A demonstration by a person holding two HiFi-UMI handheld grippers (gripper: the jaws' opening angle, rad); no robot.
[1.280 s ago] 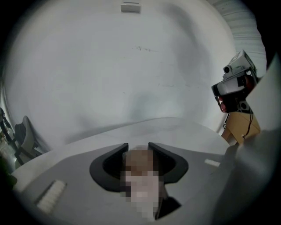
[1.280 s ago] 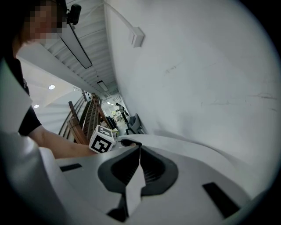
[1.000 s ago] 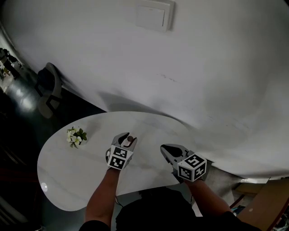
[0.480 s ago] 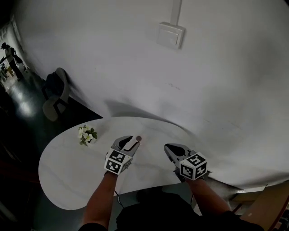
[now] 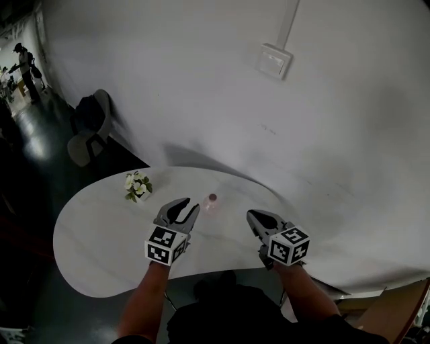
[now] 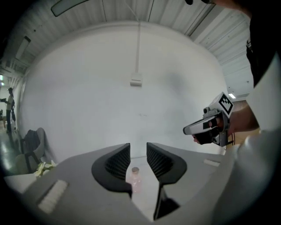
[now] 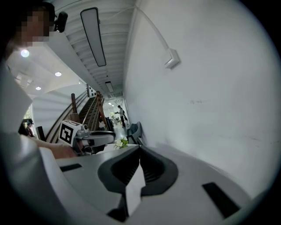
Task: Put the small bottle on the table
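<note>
A plain white wall (image 5: pixel 201 101) carries a switch box (image 5: pixel 275 60) with a conduit (image 5: pixel 290 20) running up from it. Below it a white rounded bench (image 5: pixel 94 248) juts out over a dark floor (image 5: pixel 33 148). A chair (image 5: pixel 91 127) stands against the wall off to the left. The small bottle (image 5: pixel 211 201), pinkish with a dark cap, stands upright on the bench near its wall-side edge. A little bunch of white flowers (image 5: pixel 137 185) sits well to its left on the same surface. The left gripper (image 5: pixel 186 205) hovers above the bench just short of the bottle. Its fingers (image 6: pixel 115 165) are released and have just been closing, with a gap between them. The left gripper view shows the bottle through that gap, standing beyond the tips with neither pad touching it. The right gripper (image 5: pixel 250 214) hangs beside the left one, apart from the bottle, and its fingers (image 7: pixel 153 169) are clenched together on nothing.
</note>
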